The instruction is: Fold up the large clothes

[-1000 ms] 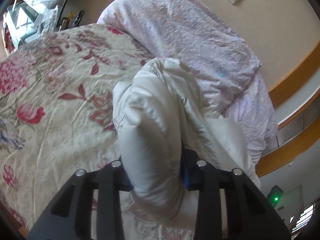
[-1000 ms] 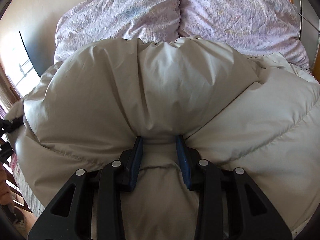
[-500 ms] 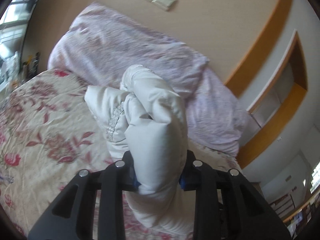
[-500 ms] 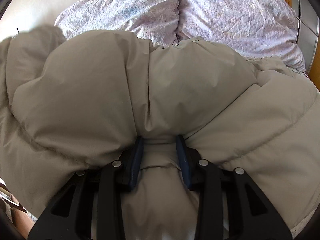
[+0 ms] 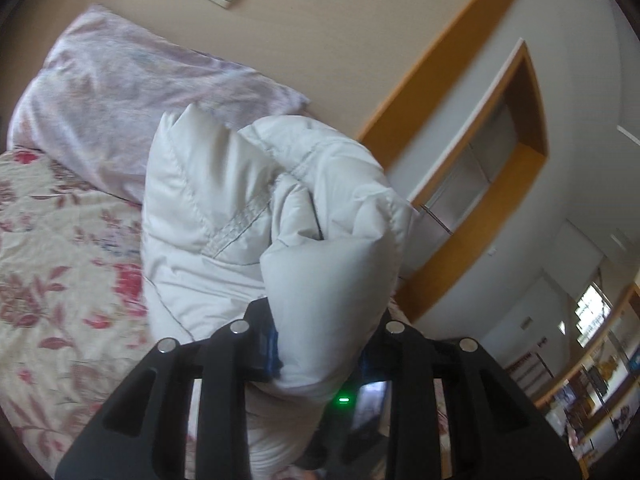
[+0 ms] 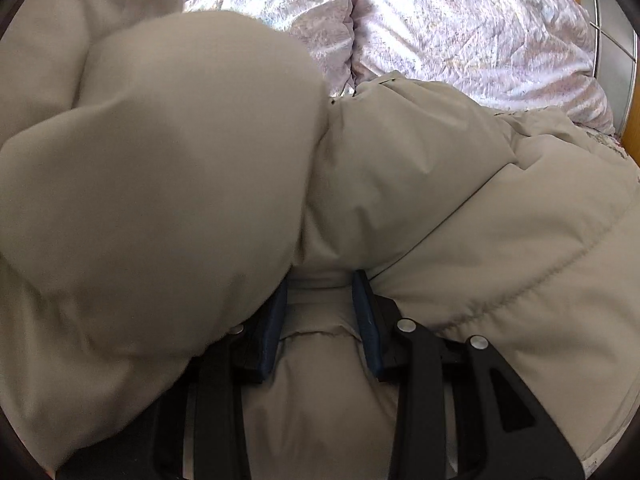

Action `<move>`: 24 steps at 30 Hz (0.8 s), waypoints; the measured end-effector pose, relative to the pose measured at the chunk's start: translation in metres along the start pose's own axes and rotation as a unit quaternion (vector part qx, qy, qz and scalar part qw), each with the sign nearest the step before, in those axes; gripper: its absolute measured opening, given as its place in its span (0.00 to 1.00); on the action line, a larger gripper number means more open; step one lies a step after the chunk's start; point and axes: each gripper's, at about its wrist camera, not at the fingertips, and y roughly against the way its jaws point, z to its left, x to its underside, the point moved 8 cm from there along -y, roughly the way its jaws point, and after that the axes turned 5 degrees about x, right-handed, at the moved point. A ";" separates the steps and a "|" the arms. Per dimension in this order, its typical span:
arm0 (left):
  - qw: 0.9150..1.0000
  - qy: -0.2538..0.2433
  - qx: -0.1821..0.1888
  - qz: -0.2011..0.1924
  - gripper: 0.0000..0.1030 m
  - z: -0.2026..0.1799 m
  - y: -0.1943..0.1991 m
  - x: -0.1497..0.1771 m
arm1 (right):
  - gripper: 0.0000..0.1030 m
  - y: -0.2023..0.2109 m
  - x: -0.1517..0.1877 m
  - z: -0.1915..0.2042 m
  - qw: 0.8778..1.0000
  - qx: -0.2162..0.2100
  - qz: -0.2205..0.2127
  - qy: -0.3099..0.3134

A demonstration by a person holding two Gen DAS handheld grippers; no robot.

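With a puffy sleeve of the jacket (image 5: 328, 240) clamped in the left claw (image 5: 316, 346) and its body pinched in the right claw (image 6: 320, 308) above the bed (image 5: 60, 260), the sleeve is best carried across flat, both grips kept firm.

There is one puffy off-white quilted down jacket (image 5: 240, 208). There are two wrinkled pale lilac pillows (image 6: 472, 28), side by side. There is one bed cover (image 5: 52, 280), cream with red flowers. There are two black hand-held grippers with blue pads: the left one (image 5: 318, 350) and the right one (image 6: 322, 320).
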 end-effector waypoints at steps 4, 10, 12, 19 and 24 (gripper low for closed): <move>1.000 0.007 0.021 0.013 0.27 -0.016 -0.020 0.005 | 0.35 0.004 -0.001 -0.004 1.000 -0.010 0.000 0.004; 0.998 -0.008 0.046 0.032 0.27 -0.043 -0.042 0.018 | 0.35 0.036 0.009 -0.025 1.000 -0.020 -0.019 -0.005; 0.998 -0.013 0.053 0.040 0.27 -0.051 -0.051 0.023 | 0.35 0.052 0.015 -0.035 0.999 -0.013 -0.033 -0.007; 0.993 -0.026 0.083 0.084 0.27 -0.083 -0.087 0.051 | 0.35 0.087 0.029 -0.075 0.997 0.002 -0.069 -0.033; 0.988 -0.028 0.092 0.117 0.27 -0.093 -0.116 0.069 | 0.35 0.098 0.035 -0.098 0.995 0.033 -0.082 -0.043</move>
